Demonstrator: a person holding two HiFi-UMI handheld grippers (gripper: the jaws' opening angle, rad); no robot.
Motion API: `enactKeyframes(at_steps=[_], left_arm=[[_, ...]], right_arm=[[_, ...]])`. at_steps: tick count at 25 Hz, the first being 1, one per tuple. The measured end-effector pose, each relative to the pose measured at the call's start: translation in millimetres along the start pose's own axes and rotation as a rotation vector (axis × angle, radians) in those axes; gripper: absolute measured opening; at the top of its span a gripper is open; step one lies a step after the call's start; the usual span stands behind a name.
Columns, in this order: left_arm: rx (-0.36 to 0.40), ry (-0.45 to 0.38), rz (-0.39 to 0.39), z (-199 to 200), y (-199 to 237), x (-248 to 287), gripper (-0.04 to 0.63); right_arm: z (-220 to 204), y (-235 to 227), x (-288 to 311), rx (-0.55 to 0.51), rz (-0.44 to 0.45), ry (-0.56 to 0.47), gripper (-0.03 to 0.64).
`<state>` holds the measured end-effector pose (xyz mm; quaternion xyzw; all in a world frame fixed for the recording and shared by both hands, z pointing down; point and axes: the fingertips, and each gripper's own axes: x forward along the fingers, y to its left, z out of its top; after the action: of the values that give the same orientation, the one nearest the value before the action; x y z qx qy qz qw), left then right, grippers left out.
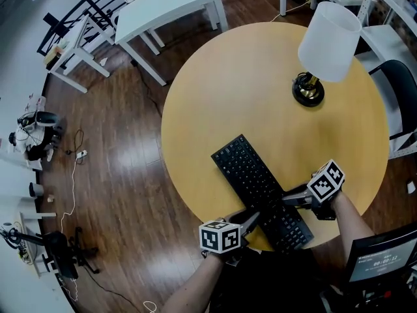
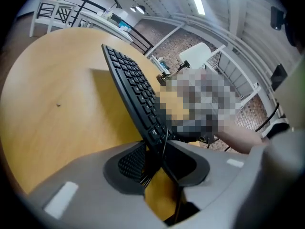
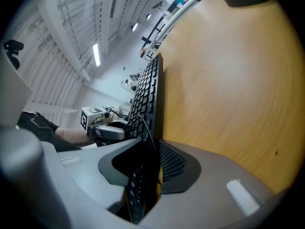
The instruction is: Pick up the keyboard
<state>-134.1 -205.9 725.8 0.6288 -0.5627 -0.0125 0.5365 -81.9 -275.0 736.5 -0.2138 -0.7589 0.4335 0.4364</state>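
A black keyboard (image 1: 259, 189) lies slantwise on the round wooden table (image 1: 260, 83), its near end at the table's front edge. My left gripper (image 1: 253, 219) is shut on the keyboard's near left edge; in the left gripper view the keyboard (image 2: 133, 92) runs edge-on between the pads (image 2: 131, 161). My right gripper (image 1: 288, 198) is shut on the near right edge. In the right gripper view the keyboard (image 3: 148, 92) stands edge-on between the jaws, with the left gripper (image 3: 110, 132) seen beyond it.
A lamp with a white shade (image 1: 329, 41) and dark base (image 1: 307, 90) stands at the table's far right. A white desk (image 1: 166, 8) and racks stand on the wooden floor beyond. A black chair (image 1: 401, 93) is at the right, a monitor (image 1: 381, 259) near right.
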Motion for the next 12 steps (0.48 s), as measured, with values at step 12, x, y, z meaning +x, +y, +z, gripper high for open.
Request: enactKeyframes(at_steps=[12], left_arm=[[0.094,-0.106,-0.046,65,-40,-42,0.129]], right_arm=[[46,65,-43,-0.141,-0.069,-0.261,0.101]])
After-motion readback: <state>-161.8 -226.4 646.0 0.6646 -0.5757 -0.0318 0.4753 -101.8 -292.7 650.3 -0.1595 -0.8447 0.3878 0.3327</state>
